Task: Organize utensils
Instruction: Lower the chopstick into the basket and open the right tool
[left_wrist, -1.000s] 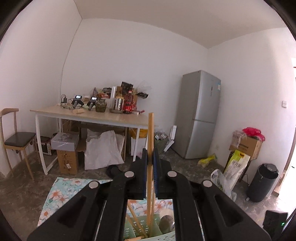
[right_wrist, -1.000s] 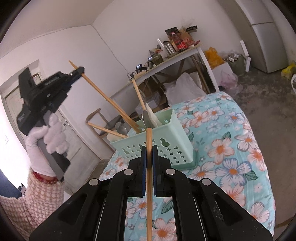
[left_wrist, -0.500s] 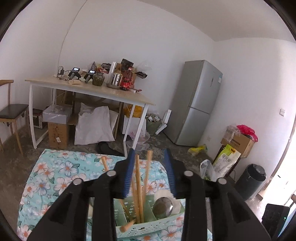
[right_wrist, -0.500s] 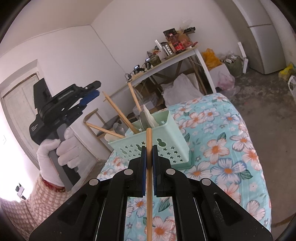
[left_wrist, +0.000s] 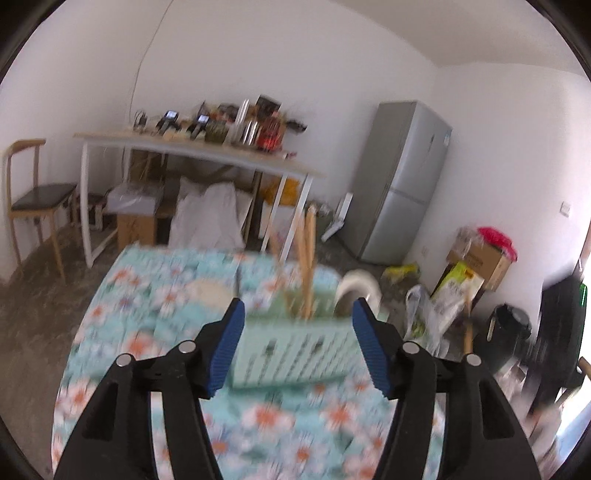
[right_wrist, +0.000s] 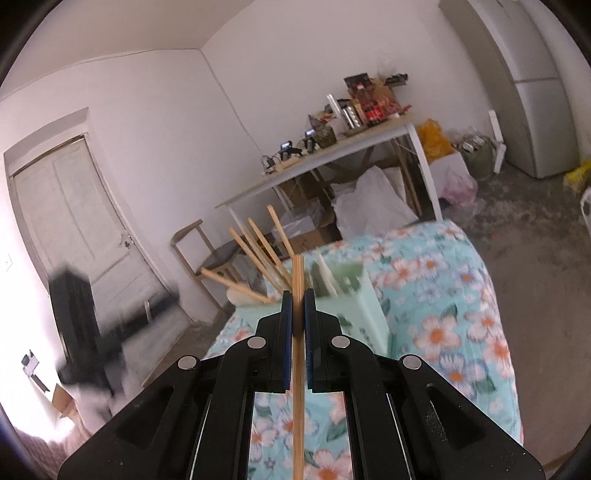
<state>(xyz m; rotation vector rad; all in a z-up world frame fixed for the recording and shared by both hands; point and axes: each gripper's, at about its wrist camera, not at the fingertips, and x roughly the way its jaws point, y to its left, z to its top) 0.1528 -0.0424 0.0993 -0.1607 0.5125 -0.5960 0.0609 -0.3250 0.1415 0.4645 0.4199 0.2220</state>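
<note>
Chopstick (right_wrist: 297, 354) of pale wood sits pinched between the pressed-together jaws of my right gripper (right_wrist: 297, 314), standing nearly upright in the right wrist view, its top end poking just above the blue pads. Behind it is the mint-green utensil caddy (right_wrist: 364, 314), resting on the bench (right_wrist: 461, 295) under a turquoise floral cloth. Several more chopsticks (right_wrist: 258, 251) already lean out of the caddy's far-left side, fanned at different angles, and pale flat utensils, perhaps spoons, stand in another section; blur hides which compartment is which.

My left gripper (left_wrist: 295, 332) has nothing between its jaws. They are opening, wide apart, and the caddy shows in the gap between the pads without touching them. This view is heavily smeared.

Risks as I judge them: the chopstick I hold is thin and smooth, gripped at one narrow spot, so it could pivot or slide if I tilt it while lowering. Its lower tip could catch the caddy's rim or a divider and skid off onto the cloth. The caddy looks light; a sideways knock from either gripper could push it across the cloth or tip it, spilling everything. The leaning chopsticks crowd the opening, and my new one could strike them and lever one out. The bench edge lies near the caddy on the left side of the right wrist view, so anything dropped there may fall to the floor.
</note>
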